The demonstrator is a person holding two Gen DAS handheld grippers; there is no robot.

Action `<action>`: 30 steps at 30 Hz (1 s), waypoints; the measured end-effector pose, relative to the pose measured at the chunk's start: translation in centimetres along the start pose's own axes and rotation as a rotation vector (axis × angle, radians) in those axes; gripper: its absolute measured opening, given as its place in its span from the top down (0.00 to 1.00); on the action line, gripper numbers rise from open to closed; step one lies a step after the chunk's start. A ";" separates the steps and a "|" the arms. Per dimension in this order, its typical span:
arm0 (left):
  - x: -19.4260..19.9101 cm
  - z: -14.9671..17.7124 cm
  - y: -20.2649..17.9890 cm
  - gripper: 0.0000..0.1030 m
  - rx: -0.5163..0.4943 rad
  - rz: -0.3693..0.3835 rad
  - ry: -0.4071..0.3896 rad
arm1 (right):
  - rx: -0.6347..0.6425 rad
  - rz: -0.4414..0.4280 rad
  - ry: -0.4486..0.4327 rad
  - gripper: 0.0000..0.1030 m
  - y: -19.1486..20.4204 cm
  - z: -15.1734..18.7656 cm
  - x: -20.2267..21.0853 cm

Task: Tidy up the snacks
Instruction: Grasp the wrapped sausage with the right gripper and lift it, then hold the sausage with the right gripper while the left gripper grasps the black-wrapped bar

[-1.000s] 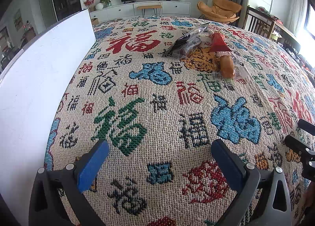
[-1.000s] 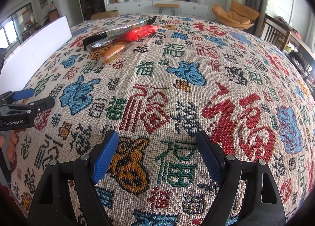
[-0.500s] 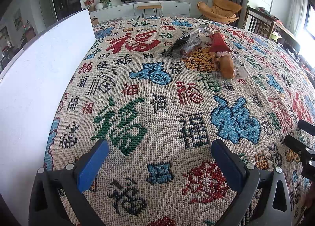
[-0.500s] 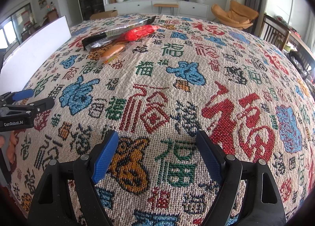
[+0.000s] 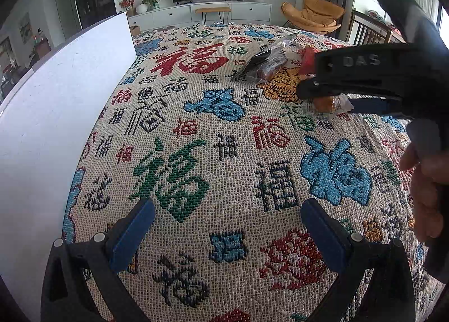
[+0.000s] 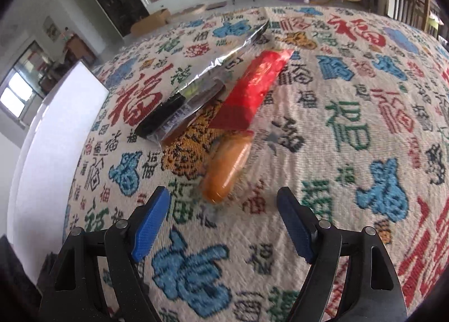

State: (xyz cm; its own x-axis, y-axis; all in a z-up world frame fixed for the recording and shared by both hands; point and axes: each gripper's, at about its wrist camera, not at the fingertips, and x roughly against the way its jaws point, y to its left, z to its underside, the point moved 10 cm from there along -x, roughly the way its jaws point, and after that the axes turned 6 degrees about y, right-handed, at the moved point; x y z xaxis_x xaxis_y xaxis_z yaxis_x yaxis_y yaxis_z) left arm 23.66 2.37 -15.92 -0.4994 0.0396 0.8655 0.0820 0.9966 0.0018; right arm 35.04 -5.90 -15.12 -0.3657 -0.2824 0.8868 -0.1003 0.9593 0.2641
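Snacks [image 6: 224,131] lie just ahead of the wide-open, downward-tilted right tool [image 6: 224,222].

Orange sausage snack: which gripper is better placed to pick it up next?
Right. The right gripper is open just short of the orange sausage snack; the left gripper, also open, hangs far from it over bare cloth.

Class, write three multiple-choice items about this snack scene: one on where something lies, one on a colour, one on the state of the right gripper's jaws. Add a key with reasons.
1. Where does the orange sausage snack lie?
A. just ahead of the right gripper
B. on the white board
C. between the left gripper's jaws

2. What colour is the packet beyond the sausage?
A. green
B. red
C. white

3. How do the right gripper's jaws stand?
A. shut on the sausage
B. shut on nothing
C. open, holding nothing

Key: 1 A, it lies on the patterned cloth ahead of the blue pads; 2 B, its wrapper is plainly red; 3 C, only cloth shows between the pads.
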 end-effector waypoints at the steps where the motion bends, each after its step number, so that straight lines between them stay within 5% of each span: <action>1: 0.0 0.0 0.0 0.00 0.000 0.000 0.000 | 0.006 0.041 -0.026 0.21 0.3 -0.6 -0.2; 4: 0.0 0.0 -0.1 0.00 0.000 0.001 0.000 | 0.033 0.134 -0.032 0.30 0.8 -1.4 -1.1; 6: 0.0 0.0 -0.1 0.00 0.001 0.001 0.000 | 0.065 0.198 -0.047 0.64 0.4 -1.5 -0.9; 8: 0.0 0.0 -0.1 0.00 0.001 0.001 0.001 | 0.087 0.179 -0.053 0.80 0.1 -1.3 -0.4; 14: 0.0 0.0 0.0 0.00 0.001 0.001 0.001 | 0.093 0.095 -0.070 0.80 -3.9 1.1 2.9; 25: -0.1 0.0 -0.1 0.00 0.000 0.001 0.001 | 0.112 0.104 -0.128 0.75 -13.5 5.7 7.4; 30: -0.1 0.0 -0.1 0.00 0.000 0.001 0.001 | 0.166 0.122 -0.171 0.37 -13.2 6.2 7.4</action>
State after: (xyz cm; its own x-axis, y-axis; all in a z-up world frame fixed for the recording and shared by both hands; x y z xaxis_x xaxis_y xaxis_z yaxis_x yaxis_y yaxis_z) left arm 23.69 2.30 -15.98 -0.4983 0.0409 0.8661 0.0826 0.9966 0.0005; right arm 27.95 -20.59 -14.32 -0.5343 -0.1725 0.8275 -0.1912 0.9782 0.0804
